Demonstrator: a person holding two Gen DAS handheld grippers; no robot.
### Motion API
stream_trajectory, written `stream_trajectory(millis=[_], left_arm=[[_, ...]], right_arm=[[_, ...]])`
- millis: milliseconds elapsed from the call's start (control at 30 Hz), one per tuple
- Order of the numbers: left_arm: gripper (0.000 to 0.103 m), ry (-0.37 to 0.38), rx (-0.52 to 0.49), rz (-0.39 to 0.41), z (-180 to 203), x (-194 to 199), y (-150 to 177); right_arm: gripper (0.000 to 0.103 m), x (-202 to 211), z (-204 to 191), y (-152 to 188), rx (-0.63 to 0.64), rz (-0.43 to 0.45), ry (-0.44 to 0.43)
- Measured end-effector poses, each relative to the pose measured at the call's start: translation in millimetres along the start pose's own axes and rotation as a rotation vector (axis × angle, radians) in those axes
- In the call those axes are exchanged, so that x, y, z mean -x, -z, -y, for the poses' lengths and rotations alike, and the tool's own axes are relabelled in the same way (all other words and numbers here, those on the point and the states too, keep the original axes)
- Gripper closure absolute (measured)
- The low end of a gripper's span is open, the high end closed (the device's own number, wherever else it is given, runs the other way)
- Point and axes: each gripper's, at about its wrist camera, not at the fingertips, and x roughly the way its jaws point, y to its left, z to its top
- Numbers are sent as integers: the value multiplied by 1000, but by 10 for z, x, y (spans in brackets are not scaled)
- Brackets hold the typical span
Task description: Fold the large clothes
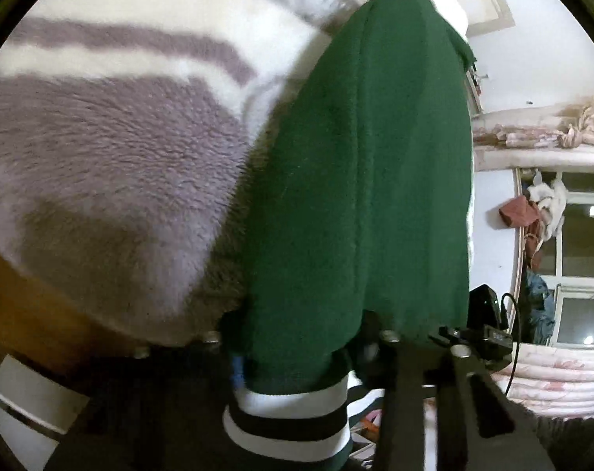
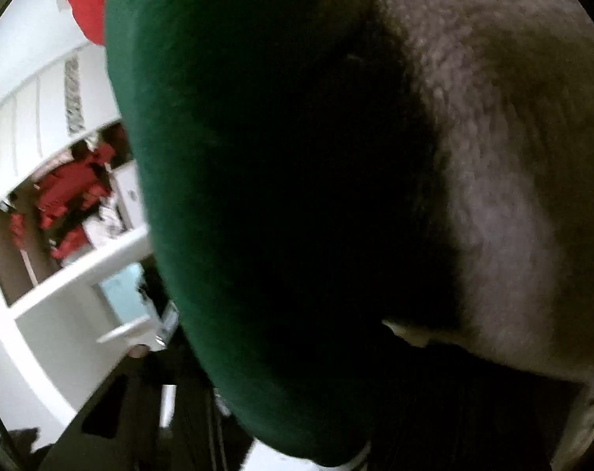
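A dark green knitted sweater (image 1: pixel 359 180) stretches up from my left gripper (image 1: pixel 297 337) across the fluffy blanket. Its white-and-black striped hem (image 1: pixel 289 412) bunches between the two dark fingers (image 1: pixel 410 384), and the jaws are shut on it. In the right wrist view the same green sweater (image 2: pixel 257 196) fills the middle, very close to the lens and in deep shadow. My right gripper (image 2: pixel 308 357) holds a thick fold of it between dark fingers (image 2: pixel 473 400) that barely show. A sliver of the white stripe (image 2: pixel 358 457) peeks out at the bottom.
A purple-and-white plush blanket (image 1: pixel 101 157) covers the bed under the sweater, also the blanket (image 2: pixel 512 157) on the right. A window (image 1: pixel 579 235) with hanging clothes, a rolled pale quilt (image 1: pixel 552 376) and a black device with a cable (image 1: pixel 485 310) lie right. White shelves with red items (image 2: pixel 73 196) stand left.
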Motion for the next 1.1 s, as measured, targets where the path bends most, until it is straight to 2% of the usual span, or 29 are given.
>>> stream_trajectory(millis=[133, 267, 400, 500, 600, 633, 667, 767, 833, 900, 933, 1033, 1100], left_arm=[[82, 26, 30, 34, 273, 188, 111], [84, 129, 77, 70, 433, 483, 3], [85, 230, 40, 129, 707, 855, -332], [85, 304, -22, 169, 1000, 982, -765], [85, 310, -113, 218, 1373, 888, -1346], [85, 303, -141, 228, 1487, 814, -1594], [85, 293, -152, 237, 1505, 806, -1713], [85, 253, -203, 237, 1597, 573, -2363], [84, 225, -219, 210, 1726, 280, -2793], [84, 203, -214, 169, 1693, 40, -3100], [84, 183, -198, 136, 1656, -162, -3323], [83, 131, -135, 49, 1537, -608, -3728], [82, 125, -80, -13, 1470, -729, -3879]], right_arm=[[79, 35, -251, 115, 0, 15, -32], [81, 364, -516, 227, -7, 34, -122], [82, 771, -911, 183, 10, 65, -221], [82, 1517, -951, -8, 33, 105, -299], [82, 1832, -1285, -446, 69, 169, -324], [82, 2019, -1339, -685, 79, 188, -322], [82, 2110, -1379, -894, 75, 203, -321], [83, 2187, -1643, -1574, 73, 254, -279], [83, 2136, -1778, -2114, 35, 267, -254], [83, 2061, -1907, -2619, -6, 284, -206], [83, 2078, -1858, -2767, -15, 286, -183], [83, 2012, -1777, -3358, -82, 277, -134], [82, 1870, -1733, -3584, -140, 252, -121]])
